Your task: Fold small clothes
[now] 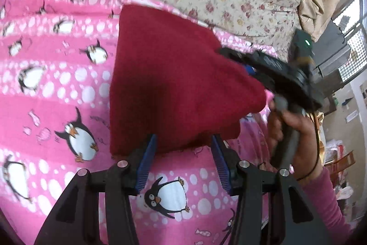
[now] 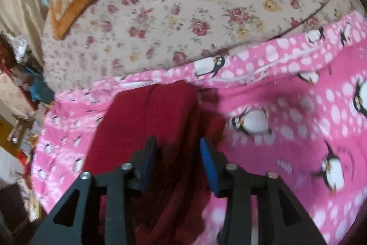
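The red cloth [image 1: 174, 79] lies on the pink blanket [image 1: 57, 88]. The left gripper [image 1: 183, 153] is wide open at its near edge, holding nothing. The right gripper [image 2: 177, 153] is open above it; pinch the corners evenly

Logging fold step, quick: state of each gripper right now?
Left gripper: open, jaws apart at the near edge of the red cloth, gripping nothing.
Right gripper: jaws apart over the cloth; whether it grips cannot be told.
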A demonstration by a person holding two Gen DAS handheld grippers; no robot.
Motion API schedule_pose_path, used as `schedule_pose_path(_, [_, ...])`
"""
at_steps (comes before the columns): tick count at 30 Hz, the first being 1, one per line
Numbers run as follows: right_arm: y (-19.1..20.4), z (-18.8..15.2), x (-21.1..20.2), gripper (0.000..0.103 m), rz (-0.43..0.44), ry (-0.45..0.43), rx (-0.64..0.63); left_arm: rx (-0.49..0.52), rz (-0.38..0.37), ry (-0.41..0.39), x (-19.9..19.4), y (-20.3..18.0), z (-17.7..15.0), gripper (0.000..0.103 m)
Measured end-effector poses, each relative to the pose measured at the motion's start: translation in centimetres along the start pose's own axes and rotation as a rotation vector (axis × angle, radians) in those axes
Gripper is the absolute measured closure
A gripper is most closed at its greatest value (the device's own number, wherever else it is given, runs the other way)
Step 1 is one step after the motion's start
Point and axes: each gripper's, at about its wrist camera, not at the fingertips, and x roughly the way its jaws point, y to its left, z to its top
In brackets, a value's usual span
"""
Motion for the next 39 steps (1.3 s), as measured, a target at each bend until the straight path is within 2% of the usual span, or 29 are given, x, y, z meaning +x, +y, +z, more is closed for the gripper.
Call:
schedule_pose_path(4, [1.3, -1.9, -4.0, 0.050, 0.083, -0.016, -0.014, 0.015, 0.034, -0.076, -2.2, -0.4, 0.9, 0.073])
schedule_pose_path(7, [2.5, -2.8, -6.0, 0.042, 0.165, -0.023, 0.003, 0.034, 0.124, -0.096, -2.4, -0.3, 1.7, 0.073])
schedule_pose_path(9, [3.3, -3.5, -6.1, 0.038, 0.210, 0.003, 0.012, 0.038, 0.150, -0.098, -2.2, 0.0, 1.8, 0.073])
schedule_pose_path(11, [3.9, -4.3, -5.3, 0.038, 0.196, 0.067, 0.015, 0.028, 0.176, -0.086, -1.7, 0.3, 1.9, 0.073])
schedule_pose_path(12, [4.2, -4.7, -4.9, 0.043, 0.186, 0.086, 0.010, 0.018, 0.180, -0.080, -1.4, 0.6, 2.0, 0.073])
schedule_pose_path(13, [4.6, -5.2, -4.8, 0.053, 0.166, 0.092, -0.015, 0.010, 0.180, -0.075, -1.1, 0.8, 1.9, 0.073])
schedule_pose_path(14, [5.0, -5.6, -4.9, 0.087, 0.131, 0.088, -0.056, 0.007, 0.182, -0.069, -1.0, 0.9, 1.8, 0.073])
schedule_pose_path(15, [5.3, -6.1, -5.1, 0.096, 0.097, 0.081, -0.091, 0.009, 0.184, -0.067, -0.9, 0.9, 1.6, 0.073])
schedule_pose_path(19, [4.4, -8.7, -6.4, 0.096, 0.035, 0.068, -0.109, 0.013, 0.192, -0.057, -0.3, 1.1, 1.3, 0.073])
schedule_pose_path(22, [2.5, -10.9, -4.5, 0.097, 0.005, 0.134, -0.059, -0.011, 0.188, -0.042, 0.7, 1.5, 1.4, 0.073])
schedule_pose_path(27, [3.5, -10.9, -5.8, 0.097, -0.006, 0.133, -0.098, -0.044, 0.177, -0.056, 1.1, 2.3, 1.9, 0.073])
schedule_pose_path(30, [3.0, -11.0, -5.7, 0.096, 0.008, 0.133, -0.079, -0.058, 0.178, -0.053, 1.5, 2.6, 2.3, 0.073])
schedule_pose_path(31, [2.7, -10.7, -6.1, 0.094, 0.031, 0.114, -0.040, -0.057, 0.179, -0.055, 1.5, 2.6, 2.4, 0.073])
schedule_pose_path(32, [2.6, -10.5, -6.4, 0.087, 0.045, 0.103, -0.018, -0.052, 0.177, -0.057, 1.5, 2.6, 2.5, 0.073])
schedule_pose_path(34, [2.3, -9.5, -7.7, 0.065, 0.068, 0.063, 0.008, -0.041, 0.169, -0.065, 1.6, 2.6, 2.9, 0.073])
schedule_pose_path(36, [2.5, -8.4, -8.5, 0.022, 0.056, -0.010, 0.020, -0.037, 0.160, -0.070, 1.8, 2.7, 3.4, 0.073])
schedule_pose_path(37, [2.4, -7.7, -8.6, 0.017, 0.051, -0.040, 0.034, -0.039, 0.157, -0.069, 1.9, 2.8, 3.7, 0.073])
schedule_pose_path(39, [2.0, -6.5, -8.1, 0.014, 0.054, -0.053, 0.066, -0.051, 0.148, -0.072, 2.3, 3.1, 4.2, 0.072])
